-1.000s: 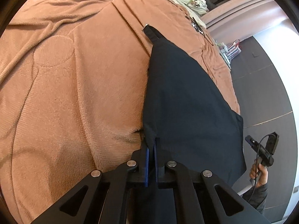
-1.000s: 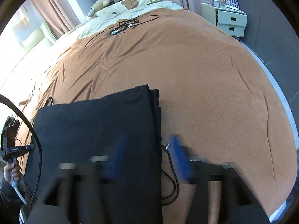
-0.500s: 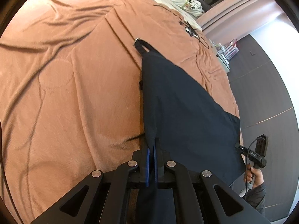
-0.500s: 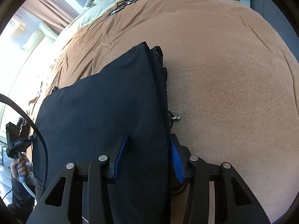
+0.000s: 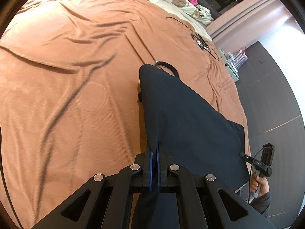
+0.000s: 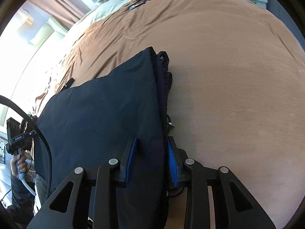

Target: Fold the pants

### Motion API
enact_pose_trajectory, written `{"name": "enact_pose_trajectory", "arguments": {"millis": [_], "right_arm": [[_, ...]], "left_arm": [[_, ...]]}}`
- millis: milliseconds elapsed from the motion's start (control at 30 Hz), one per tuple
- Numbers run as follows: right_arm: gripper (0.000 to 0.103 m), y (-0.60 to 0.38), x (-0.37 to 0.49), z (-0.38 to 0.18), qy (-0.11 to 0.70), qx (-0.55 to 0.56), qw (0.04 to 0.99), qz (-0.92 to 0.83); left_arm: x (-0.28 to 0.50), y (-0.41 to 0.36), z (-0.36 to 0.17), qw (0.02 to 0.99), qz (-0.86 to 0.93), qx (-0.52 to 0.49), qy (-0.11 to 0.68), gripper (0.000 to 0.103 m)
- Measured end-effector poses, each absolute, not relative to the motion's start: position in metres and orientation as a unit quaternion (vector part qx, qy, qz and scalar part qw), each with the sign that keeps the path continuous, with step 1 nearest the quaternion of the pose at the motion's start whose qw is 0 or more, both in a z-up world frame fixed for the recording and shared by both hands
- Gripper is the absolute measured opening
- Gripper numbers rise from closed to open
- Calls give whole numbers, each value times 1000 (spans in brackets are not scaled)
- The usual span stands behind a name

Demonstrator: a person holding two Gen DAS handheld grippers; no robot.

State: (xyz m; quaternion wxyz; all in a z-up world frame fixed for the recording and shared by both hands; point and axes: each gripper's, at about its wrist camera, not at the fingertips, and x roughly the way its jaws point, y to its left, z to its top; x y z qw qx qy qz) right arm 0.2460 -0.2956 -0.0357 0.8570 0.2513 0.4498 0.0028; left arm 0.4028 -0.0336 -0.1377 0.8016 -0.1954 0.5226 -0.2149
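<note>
Pants (image 6: pixel 99 118) edge between right claw (image 6: pixel 151 148) pads

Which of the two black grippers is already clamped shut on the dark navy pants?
The left gripper: its blue pads pinch an edge of the dark navy pants. The right gripper has been closing, but its pads only straddle the edge.

Small white lettering sits on the black handle unit (image 5: pixel 260 163) of the other gripper in each wrist view, too small and blurred to read. No other text shows.
</note>
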Motion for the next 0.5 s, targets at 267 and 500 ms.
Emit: {"name": "enact_pose_trajectory", "arguments": {"millis": [267, 500], "right_arm": [[29, -253, 283, -40, 467, 232, 853, 27], [29, -211, 312, -43, 475, 220, 851, 50]], "left_arm": [[404, 19, -133, 808, -190, -201, 520, 3], [405, 76, -128, 813, -171, -210, 515, 3]]}}
